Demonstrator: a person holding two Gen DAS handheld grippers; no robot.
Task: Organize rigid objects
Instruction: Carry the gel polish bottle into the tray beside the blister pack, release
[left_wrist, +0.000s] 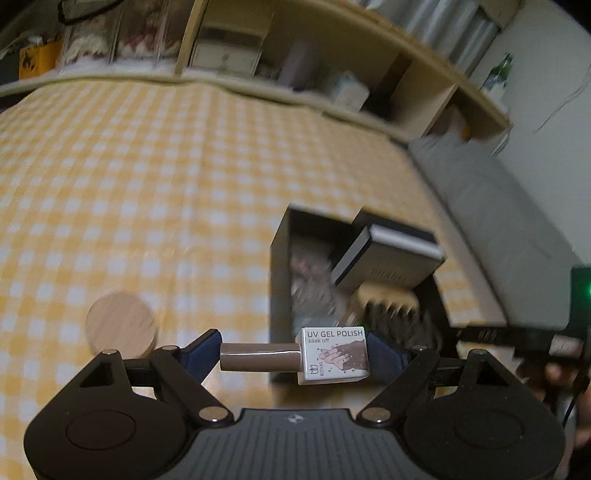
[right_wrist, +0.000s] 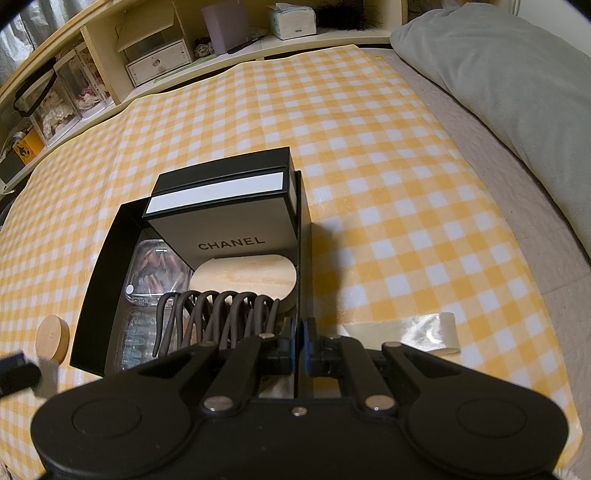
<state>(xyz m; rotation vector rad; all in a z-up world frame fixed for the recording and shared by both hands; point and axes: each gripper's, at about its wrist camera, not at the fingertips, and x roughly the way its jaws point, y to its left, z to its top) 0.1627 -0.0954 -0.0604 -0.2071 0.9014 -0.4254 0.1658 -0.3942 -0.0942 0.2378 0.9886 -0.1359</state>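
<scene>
My left gripper is shut on a UV gel polish bottle, held sideways just above the near-left edge of the open black box. The box holds a white Chanel box, a clear case of false nails, a wooden disc and a brown hair claw. My right gripper is shut on the box's right wall. A second wooden disc lies on the checked cloth left of the box; it also shows in the right wrist view.
A yellow-and-white checked cloth covers the bed. A grey pillow lies at the right. A roll of clear tape lies right of the box. Shelves with boxes and tissues line the far edge.
</scene>
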